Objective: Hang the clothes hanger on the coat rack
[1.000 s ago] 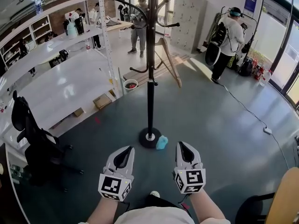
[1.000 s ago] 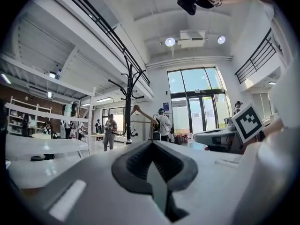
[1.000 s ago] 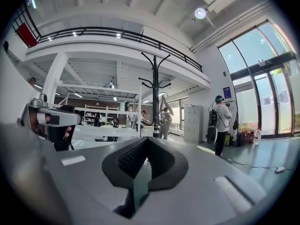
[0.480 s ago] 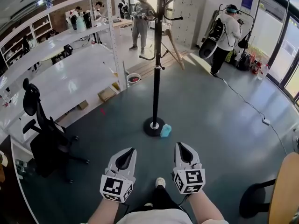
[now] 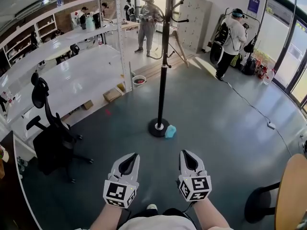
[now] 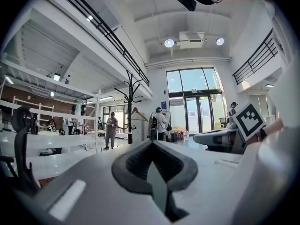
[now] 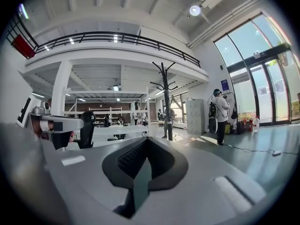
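Note:
The black coat rack (image 5: 163, 71) stands on a round base (image 5: 158, 127) on the grey floor, well ahead of me. A wooden clothes hanger (image 5: 179, 44) appears to hang from one of its arms; it shows small beside the pole in the left gripper view (image 6: 136, 112). My left gripper (image 5: 128, 158) and right gripper (image 5: 188, 155) are held side by side low in the head view, pointing level toward the rack and far short of it. Both have their jaws together with nothing between them, as the left gripper (image 6: 152, 144) and right gripper (image 7: 145, 142) views show.
A small blue object (image 5: 170, 131) lies by the rack's base. A black office chair (image 5: 50, 133) and long white tables (image 5: 72, 80) are on the left. People stand beyond the rack (image 5: 146, 25) and at the right (image 5: 229, 42). A cable (image 5: 254, 109) crosses the floor; a wooden edge (image 5: 292, 195) is at the right.
The coat rack now sits farther from me and higher in the head view, and the office chair has shifted right. Both grippers keep their place in the view, still shut and empty.

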Motion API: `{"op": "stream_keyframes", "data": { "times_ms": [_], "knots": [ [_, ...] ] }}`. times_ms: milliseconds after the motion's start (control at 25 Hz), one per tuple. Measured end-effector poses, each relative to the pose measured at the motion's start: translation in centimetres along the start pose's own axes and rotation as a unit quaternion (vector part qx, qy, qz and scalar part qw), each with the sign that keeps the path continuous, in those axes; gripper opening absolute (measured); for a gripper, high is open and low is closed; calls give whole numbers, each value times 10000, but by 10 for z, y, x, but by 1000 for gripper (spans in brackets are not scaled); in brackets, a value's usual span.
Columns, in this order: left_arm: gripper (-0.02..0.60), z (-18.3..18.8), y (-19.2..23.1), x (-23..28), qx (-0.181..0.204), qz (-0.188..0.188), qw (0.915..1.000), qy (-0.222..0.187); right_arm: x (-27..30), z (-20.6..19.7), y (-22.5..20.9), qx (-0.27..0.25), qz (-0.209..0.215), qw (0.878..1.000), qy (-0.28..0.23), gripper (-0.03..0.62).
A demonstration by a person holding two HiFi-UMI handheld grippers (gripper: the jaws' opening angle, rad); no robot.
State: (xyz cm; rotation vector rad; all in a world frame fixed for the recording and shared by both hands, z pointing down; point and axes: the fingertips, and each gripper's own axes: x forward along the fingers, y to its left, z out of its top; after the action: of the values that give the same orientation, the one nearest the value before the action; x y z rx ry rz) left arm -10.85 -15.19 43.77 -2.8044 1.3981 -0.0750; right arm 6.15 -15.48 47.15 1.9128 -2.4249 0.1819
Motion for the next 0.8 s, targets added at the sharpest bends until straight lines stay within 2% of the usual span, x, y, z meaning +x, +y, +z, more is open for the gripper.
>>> {"op": "stream_keyframes", "data": {
  "times_ms": [240,480,800],
  "knots": [
    [0,17,-21,-15,97,193,9994,-286,-32,1,1,-128,81,9999,4,25],
    [0,37,-54,-23,154,202,9984,-501,-66,20,-3,-343,137,9992,-139,25],
    [0,39,-81,-29,74,229,9988,-416,-95,36,-12,-405,169,9985,-322,25]
  ]
}}
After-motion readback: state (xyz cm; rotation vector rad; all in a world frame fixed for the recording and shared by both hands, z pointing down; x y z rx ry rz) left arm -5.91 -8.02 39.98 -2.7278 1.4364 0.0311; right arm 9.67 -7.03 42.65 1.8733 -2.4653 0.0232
